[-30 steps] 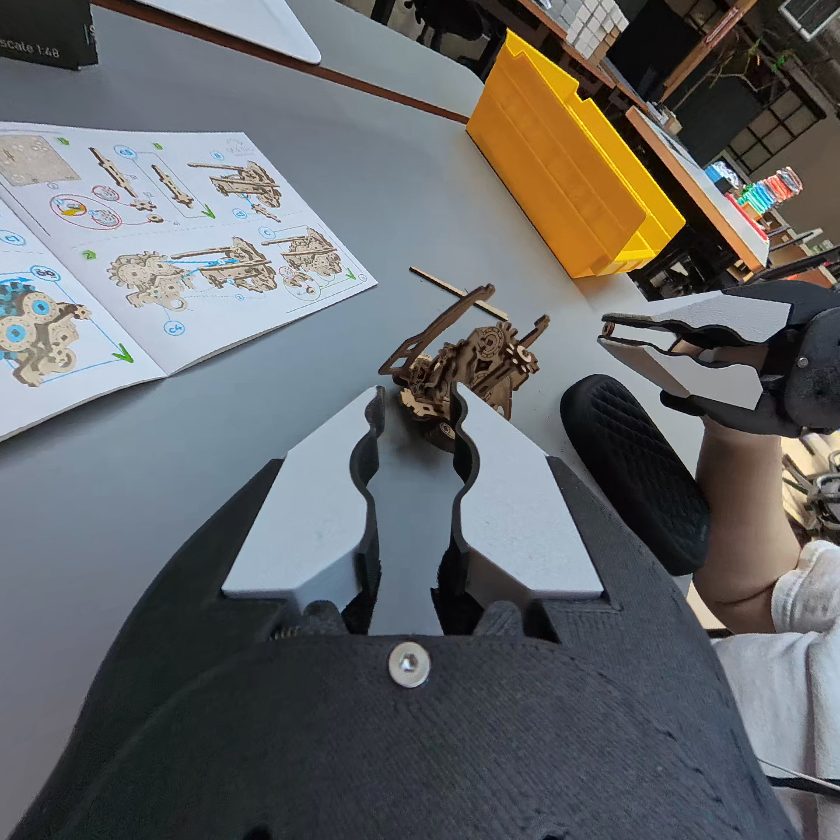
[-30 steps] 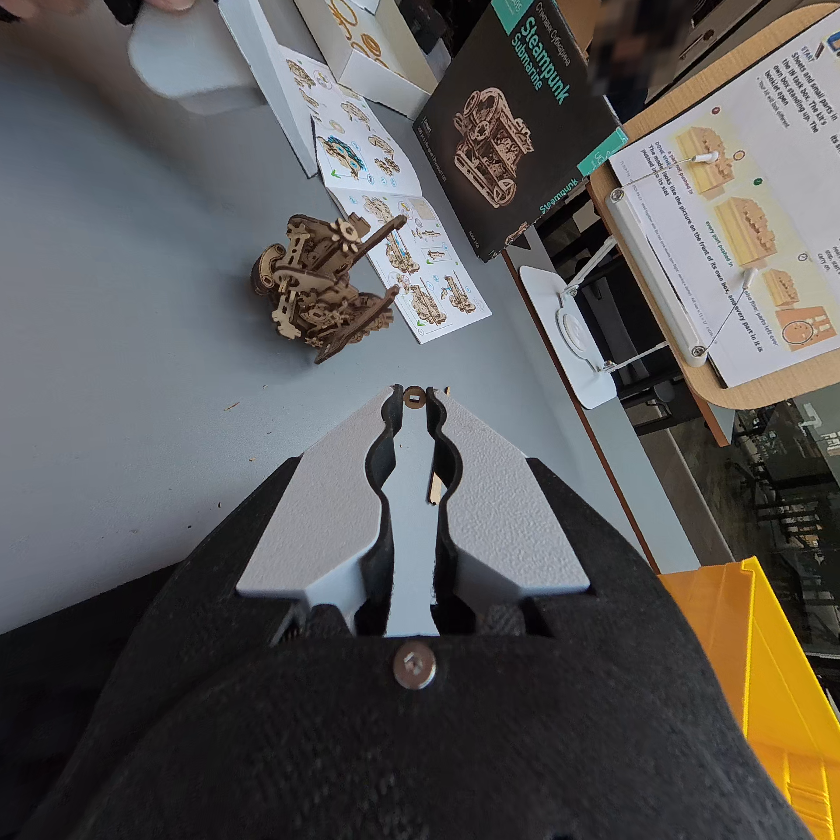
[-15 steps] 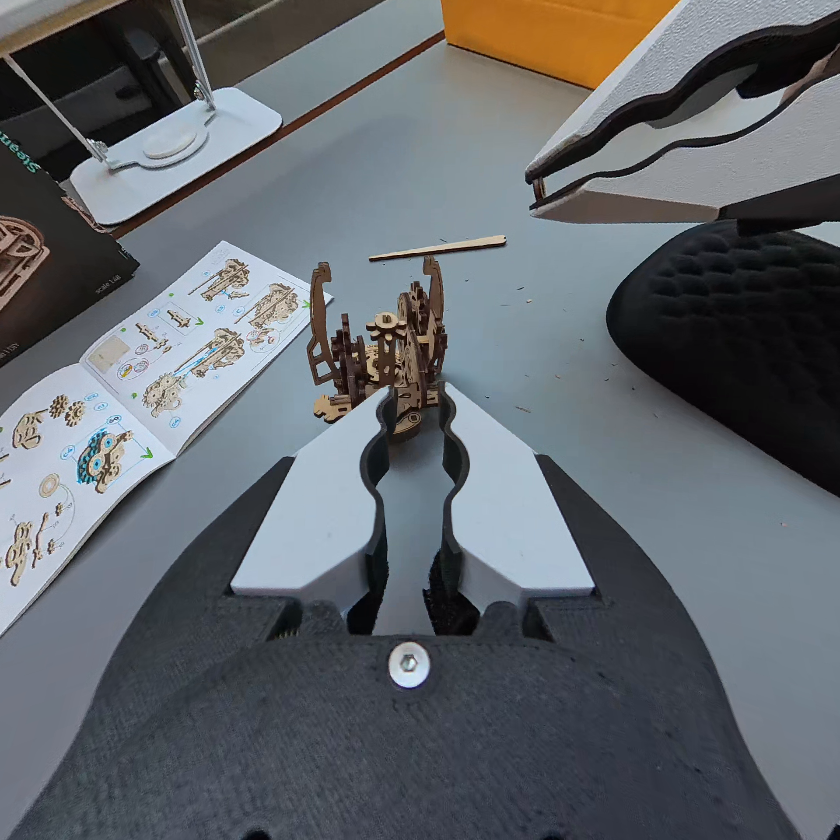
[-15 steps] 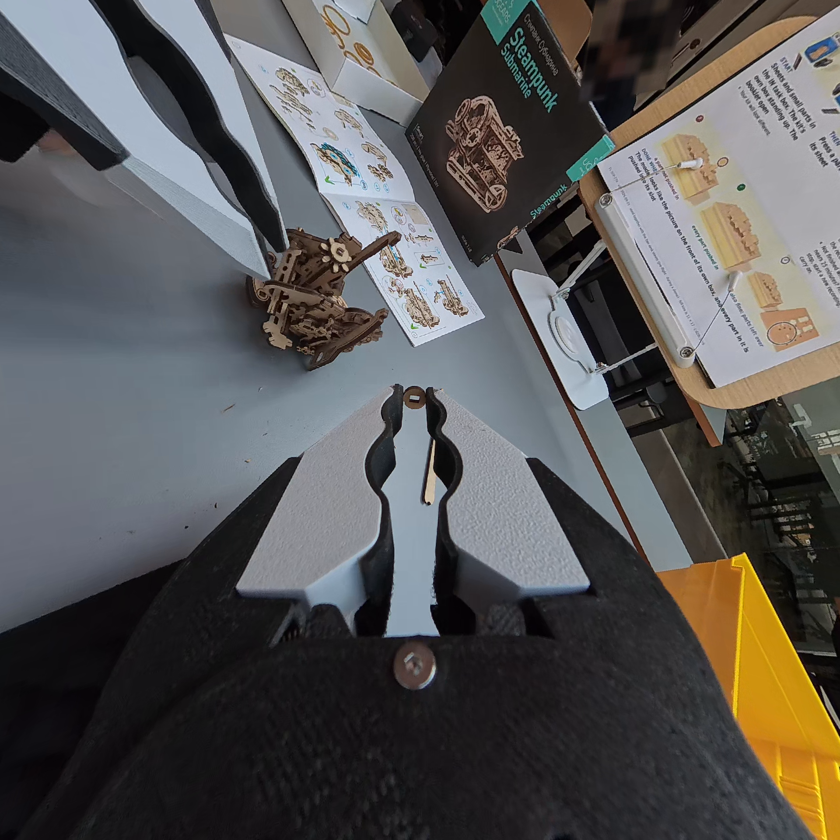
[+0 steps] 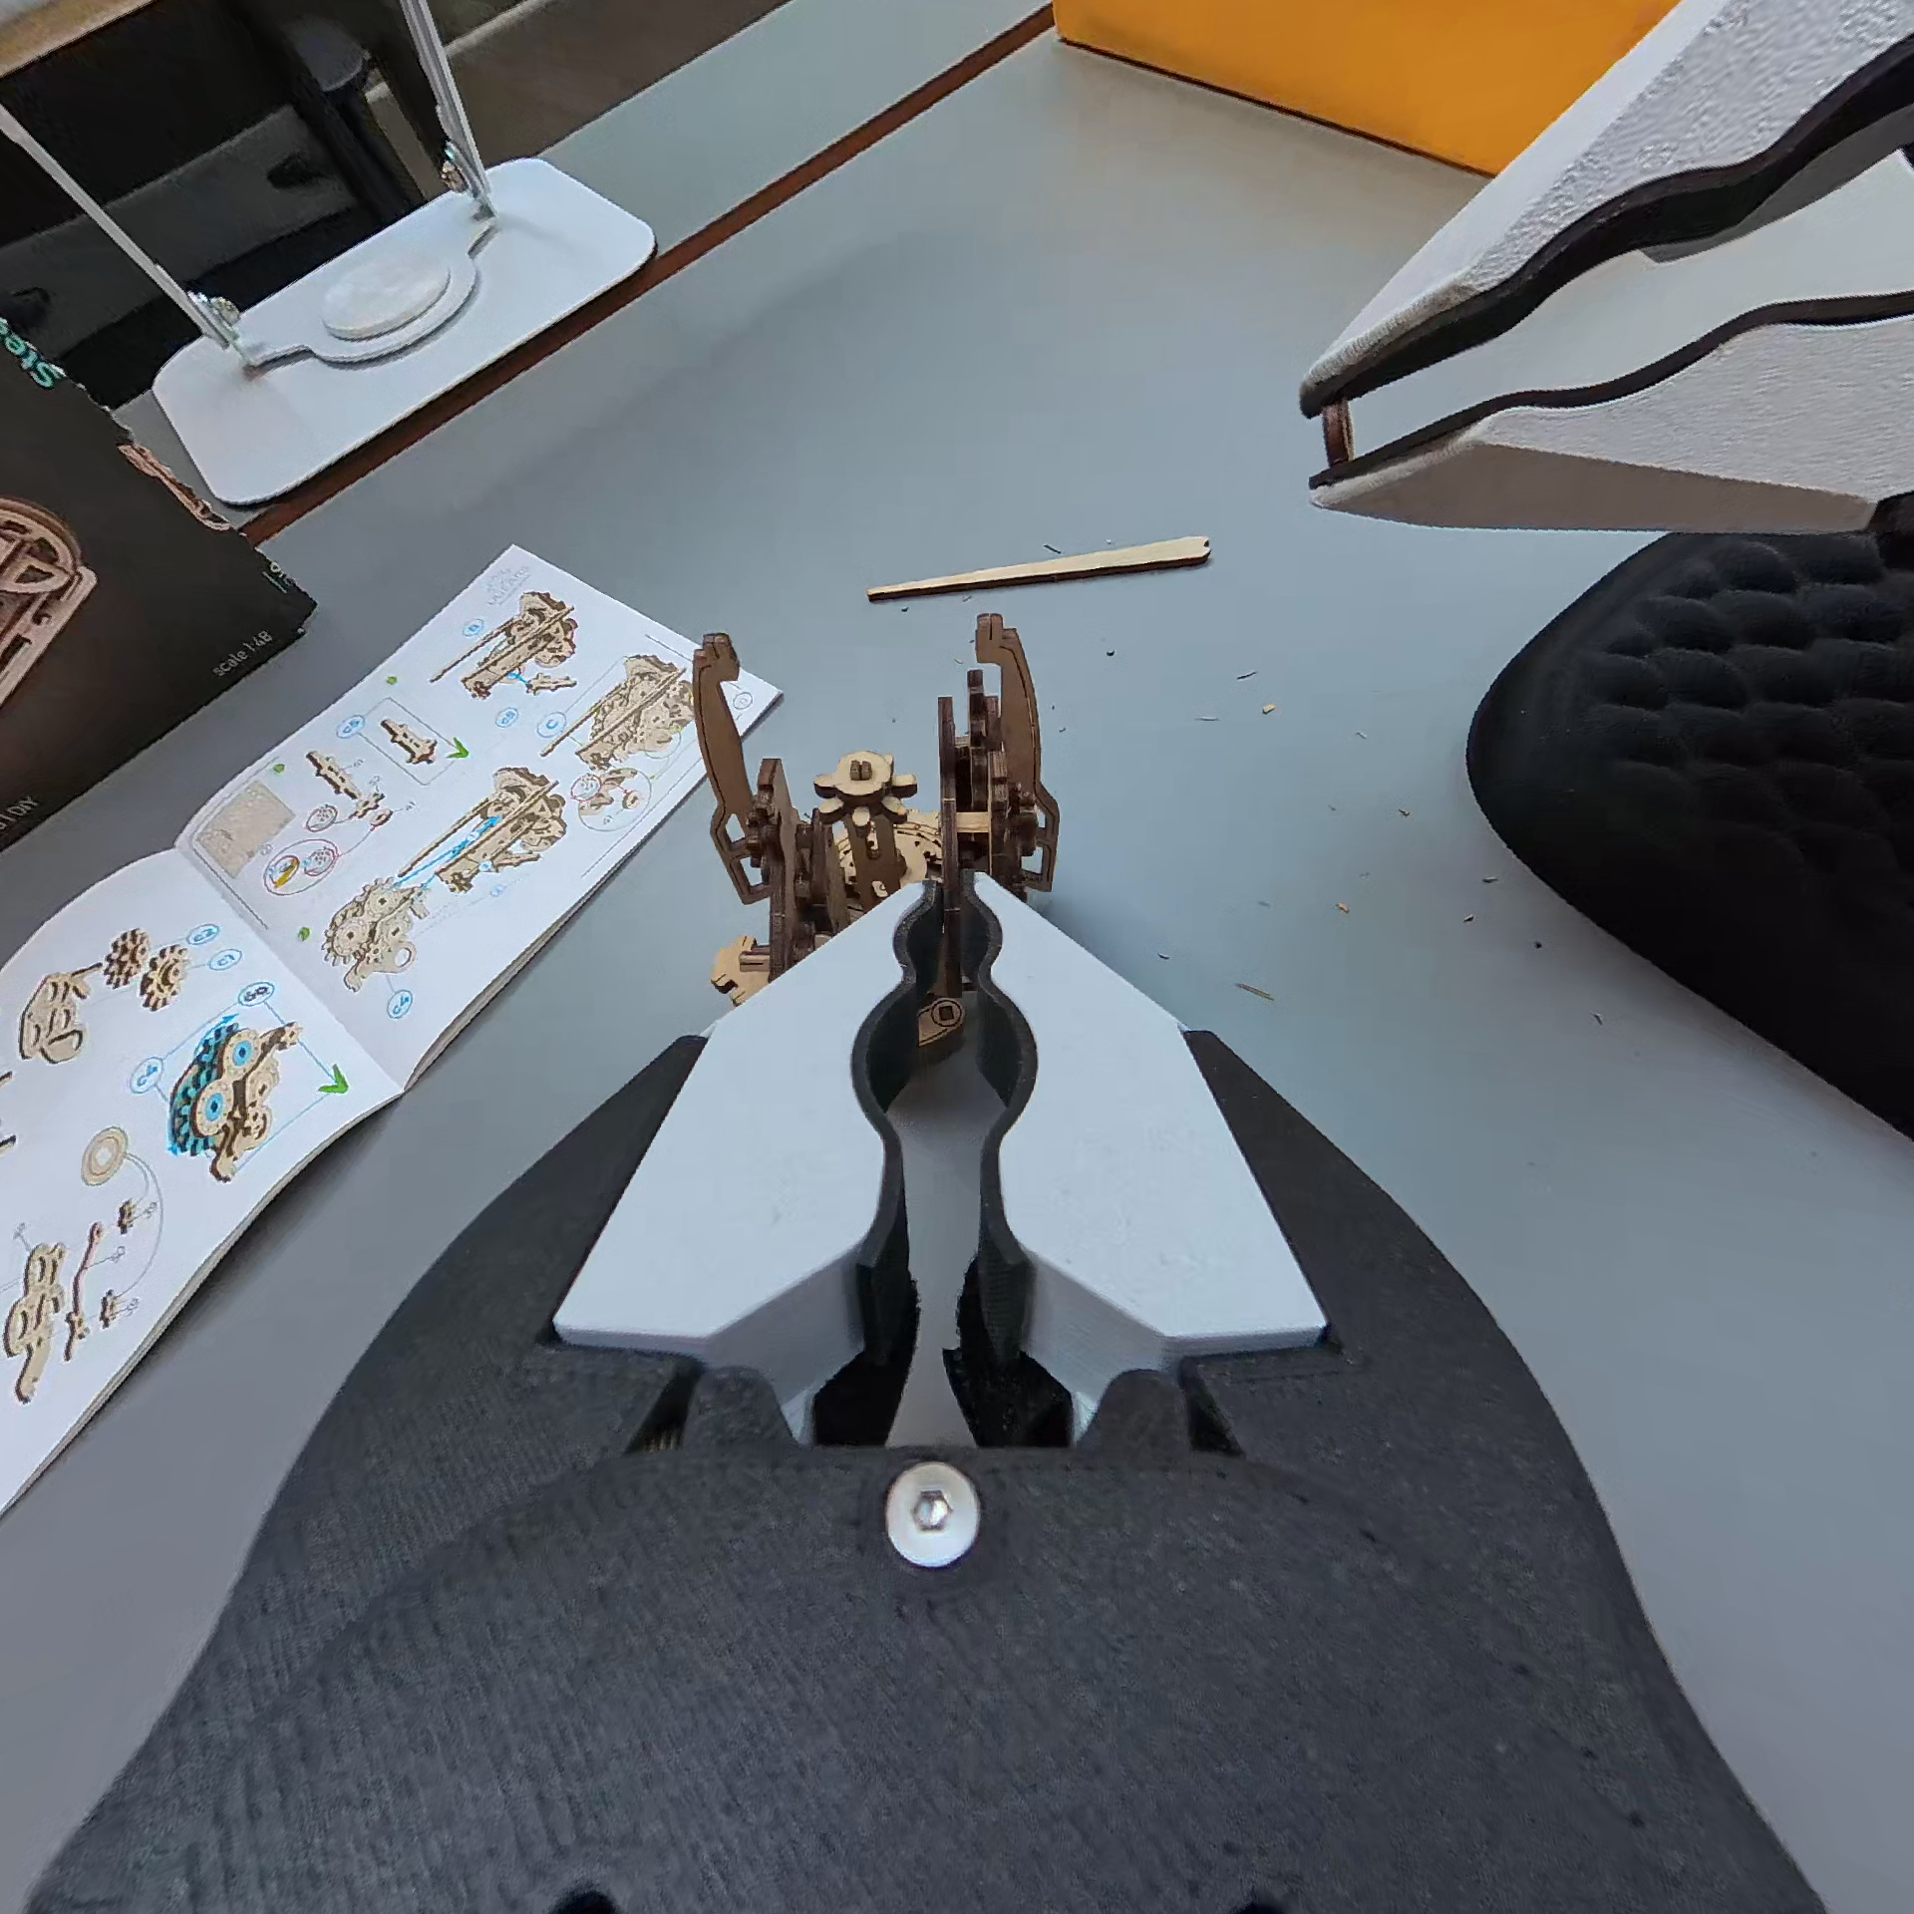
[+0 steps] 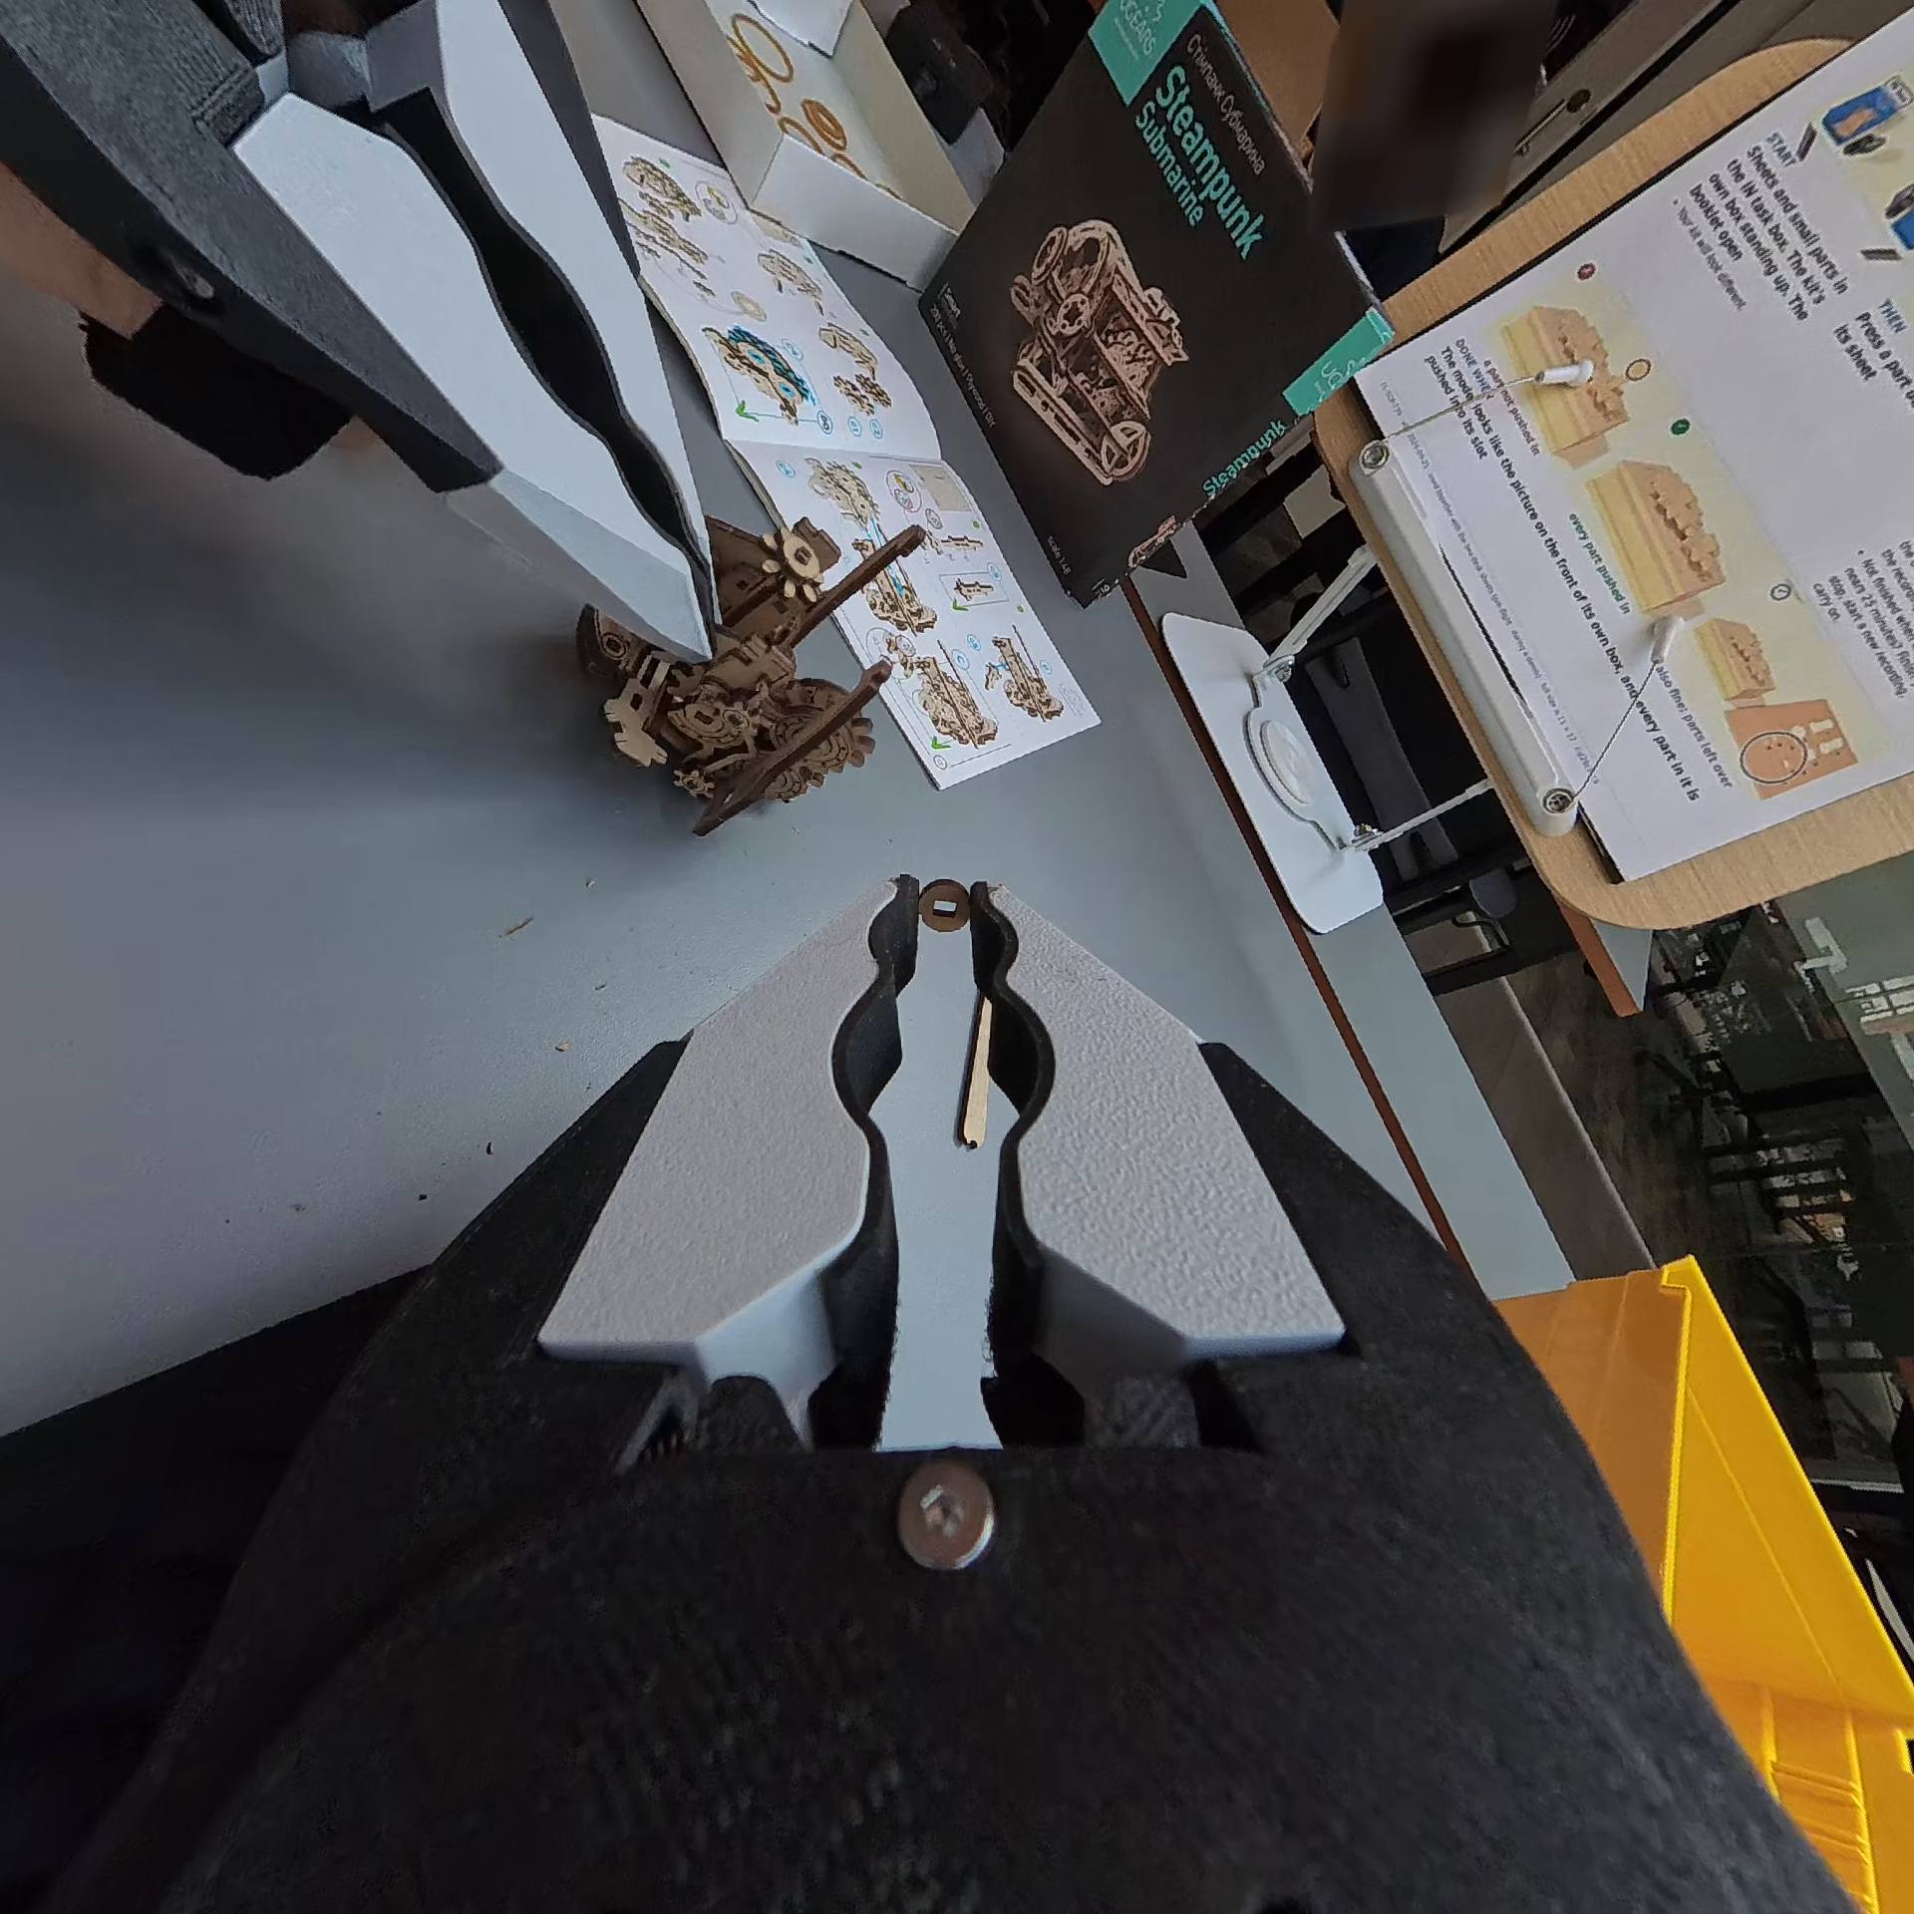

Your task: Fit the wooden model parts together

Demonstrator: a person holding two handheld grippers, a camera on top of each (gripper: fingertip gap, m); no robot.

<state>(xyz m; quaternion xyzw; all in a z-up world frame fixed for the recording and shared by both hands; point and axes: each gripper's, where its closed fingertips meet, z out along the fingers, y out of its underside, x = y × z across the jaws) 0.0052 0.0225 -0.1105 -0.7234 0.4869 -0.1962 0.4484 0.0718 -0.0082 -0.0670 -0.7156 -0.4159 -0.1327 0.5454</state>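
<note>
The half-built wooden model point(image 5: 860, 818) stands on the grey table point(image 5: 1139, 311). My left gripper point(image 5: 948, 906) is shut on a thin upright plate at the model's near side, and the pads press on it from both sides. The right wrist view shows the same, with the left gripper point(image 6: 704, 632) pinching the model point(image 6: 746, 715). My right gripper point(image 6: 943, 896) is shut on a small round wooden washer point(image 6: 943, 906) with a square hole, held at the fingertips. In the left wrist view the right gripper point(image 5: 1321, 440) hovers up right of the model.
A loose wooden stick point(image 5: 1036, 570) lies behind the model. An open instruction booklet point(image 5: 311, 932) lies to the left and a black kit box point(image 6: 1139, 290) beyond it. A black padded rest point(image 5: 1709, 777) is at the right, a yellow bin point(image 6: 1709, 1554) and a white stand base point(image 5: 404, 300) at the edges. The grippers' ends are close to 9 centimetres from one another.
My left gripper swung round the model and its jaws came together on the model's plate. My right gripper kept the washer and came closer above the model.
</note>
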